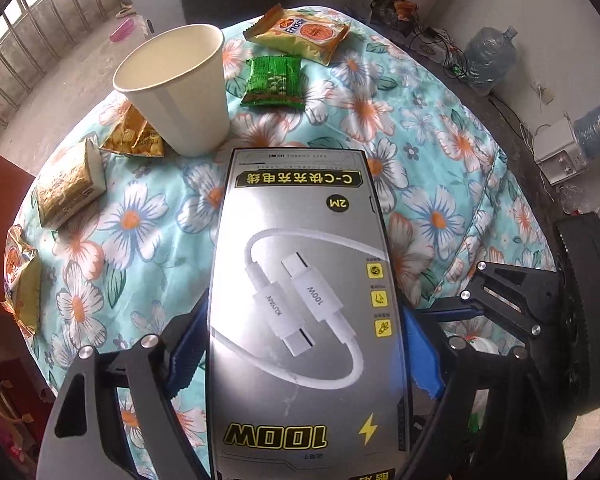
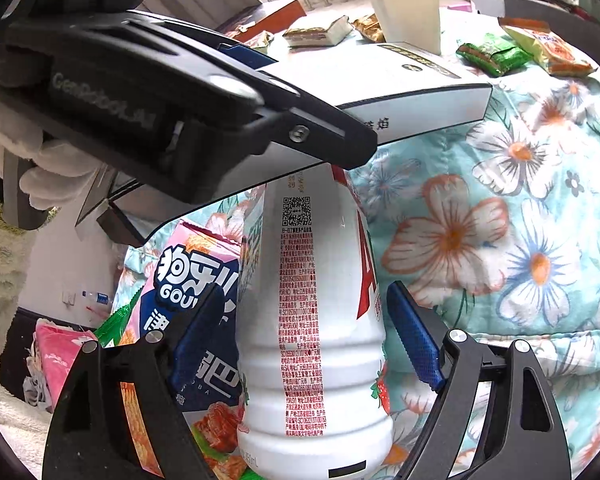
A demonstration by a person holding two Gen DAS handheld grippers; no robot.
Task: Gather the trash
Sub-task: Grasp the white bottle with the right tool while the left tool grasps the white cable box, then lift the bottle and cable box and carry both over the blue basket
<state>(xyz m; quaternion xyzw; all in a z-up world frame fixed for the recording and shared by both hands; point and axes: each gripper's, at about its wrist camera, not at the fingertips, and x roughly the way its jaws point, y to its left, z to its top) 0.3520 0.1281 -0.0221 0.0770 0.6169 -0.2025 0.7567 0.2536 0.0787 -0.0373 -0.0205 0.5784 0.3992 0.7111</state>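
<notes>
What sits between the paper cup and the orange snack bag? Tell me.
A green snack packet lies between the paper cup and the orange snack bag, in the left wrist view.

In the left wrist view the cable box [image 1: 300, 300] lies between the left claw [image 1: 300, 344] fingers, above the tabletop [image 1: 440, 168], with the paper cup [image 1: 180, 88] just beyond its far end. Two snack packets [image 1: 276, 80] lie right of the cup, and a small carton [image 1: 70, 188] lies to its left. In the right wrist view the milk bottle [image 2: 316, 340] stands between the right claw [image 2: 304, 344] fingers, under the box, with a snack bag [image 2: 192, 288] to its left.
</notes>
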